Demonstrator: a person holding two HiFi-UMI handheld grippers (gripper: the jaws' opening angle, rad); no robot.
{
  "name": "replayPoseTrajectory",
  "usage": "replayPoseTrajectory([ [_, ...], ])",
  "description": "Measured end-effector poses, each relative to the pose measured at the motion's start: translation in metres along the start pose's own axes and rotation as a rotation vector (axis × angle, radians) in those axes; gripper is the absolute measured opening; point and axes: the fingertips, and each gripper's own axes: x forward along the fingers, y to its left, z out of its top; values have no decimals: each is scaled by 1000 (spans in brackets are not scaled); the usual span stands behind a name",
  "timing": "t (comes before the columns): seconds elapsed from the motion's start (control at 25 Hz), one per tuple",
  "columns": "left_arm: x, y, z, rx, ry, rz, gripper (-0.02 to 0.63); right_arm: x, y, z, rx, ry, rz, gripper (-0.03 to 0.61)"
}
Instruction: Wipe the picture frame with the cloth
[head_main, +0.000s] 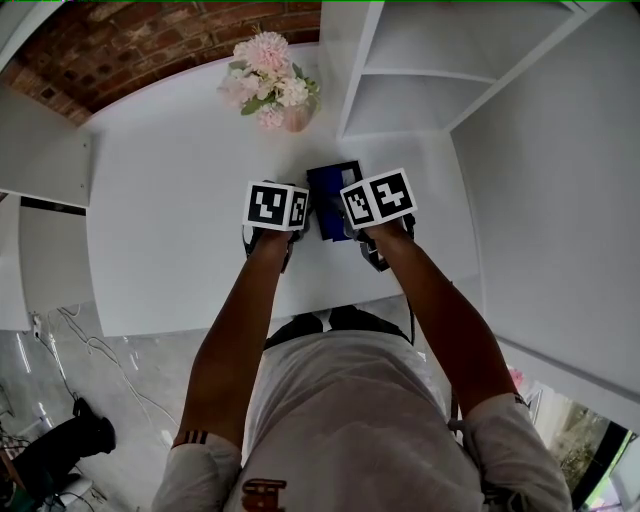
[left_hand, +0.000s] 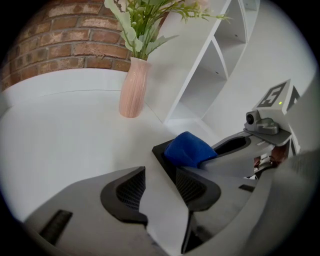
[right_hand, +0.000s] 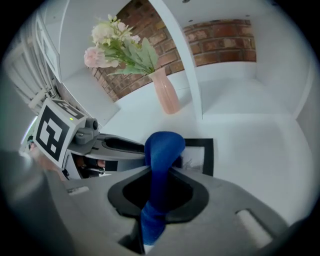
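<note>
The right gripper (right_hand: 157, 192) pinches a soft blue cloth (right_hand: 162, 150) in its closed jaws, over the flat, black-edged picture frame (right_hand: 210, 157). The left gripper (left_hand: 157, 185) holds its ribbed jaws apart above the smooth white table (head_main: 170, 200).

A white short-sleeved T-shirt (head_main: 350, 420) with a red emblem (head_main: 262, 494) is worn; the grey, black-padded left gripper (left_hand: 159, 192) and right gripper (right_hand: 159, 195) are topped by white, black-marked cubes (head_main: 276, 205).

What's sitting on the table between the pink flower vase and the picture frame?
Nothing: the left gripper view shows only bare white table between the pink vase and the picture frame; the head view agrees.
</note>
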Motion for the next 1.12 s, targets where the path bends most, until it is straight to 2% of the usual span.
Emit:
replayPoseTrajectory([
  [0.36,-2,-1,0,3,-5,-3,186,-33,-48,-5,38,-26,-88,60],
  [0.56,-3,-2,0,0,-8,-3,186,-52,-58,-6,41,-46,-118,60],
  [0.72,-3,-2,0,1,-8,-4,186,-62,-43,-5,26,-67,-101,60],
  [0.88,-3,-2,0,3,-10,-4,186,-56,-10,-8,47,-87,-26,60],
  [1.12,-3,-2,-1,3,-11,-5,186,-33,27,-22,40,-56,32,60],
])
